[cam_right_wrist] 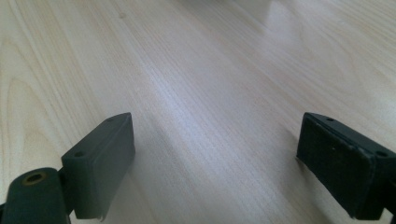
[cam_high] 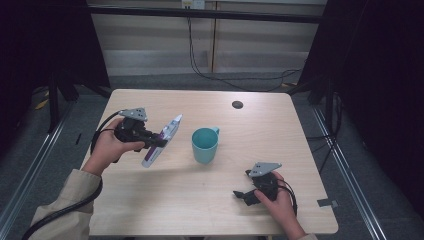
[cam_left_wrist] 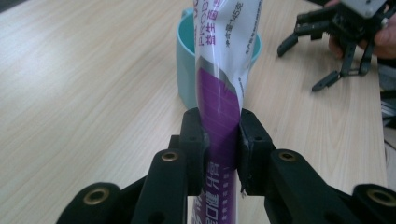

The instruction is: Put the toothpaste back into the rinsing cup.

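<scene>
The left gripper (cam_high: 159,141) held a purple-and-white toothpaste tube (cam_high: 162,140) clamped above the worktop (cam_high: 280,145), just left of the teal mug (cam_high: 205,145); lowering it inside seemed next. The right gripper (cam_high: 245,195) rested agape.

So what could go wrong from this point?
The left gripper pinches the soft tube near its middle; it may buckle or swing loose. The cup stands just beyond the tube's tip, so a careless move could tip it. The right gripper rests open, apart from the cup, steadying nothing.

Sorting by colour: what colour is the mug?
Teal mug; the high view shows it best.
</scene>
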